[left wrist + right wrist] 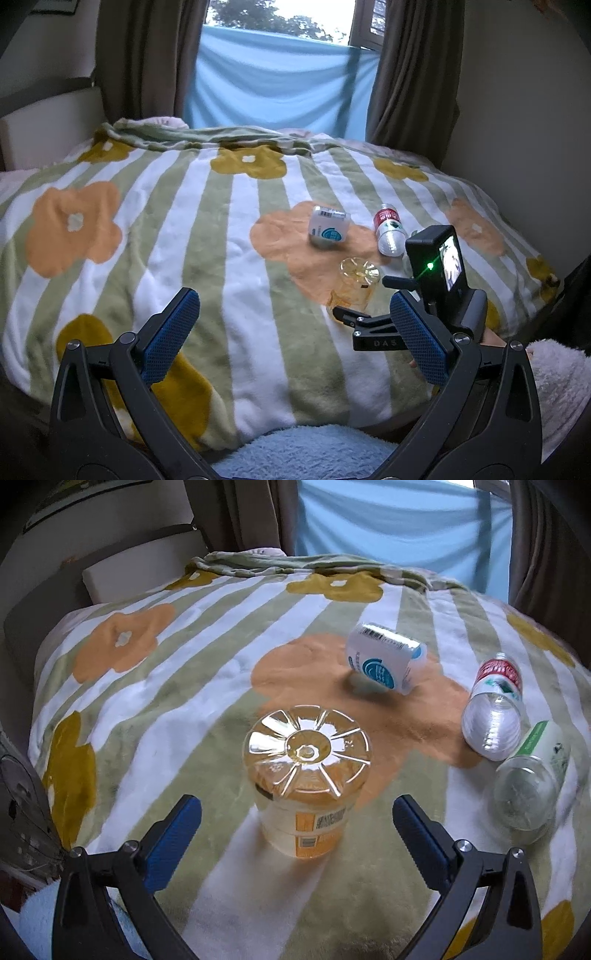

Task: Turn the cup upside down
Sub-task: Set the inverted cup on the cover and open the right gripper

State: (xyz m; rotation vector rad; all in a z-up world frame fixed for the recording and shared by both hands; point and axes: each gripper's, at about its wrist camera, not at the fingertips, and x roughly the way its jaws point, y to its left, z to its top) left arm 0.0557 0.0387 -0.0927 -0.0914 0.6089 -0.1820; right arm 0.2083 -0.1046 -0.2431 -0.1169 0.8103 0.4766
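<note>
Standing on the blanket (pixel 155 738) directly ahead of the right gripper (pixel 297 827), the cup (pixel 304 775) sits centred on the gap between the two blue pads (pixel 173 834) — close in front of the tips, touching neither. Its moulded base faces up and its wider end appears to rest on the fabric, so its long axis runs vertical, square to the line of the fingers. By that reading the cup already looks inverted.

The right jaws are spread wide and hold nothing. The left gripper (pixel 295 332) is likewise released and empty; from its view the cup (pixel 356 282) lies ahead and to the right, beyond the right pad, so the right hand is the nearer one.

Beyond the cup lie a white box (pixel 384 657) and a red-labelled bottle (pixel 493 705); a green-labelled bottle (pixel 528 779) lies outside the right finger. All three are apart from the cup.

Any further grasp should close on the cup's lower wall — the soft blanket may let it tip.
</note>
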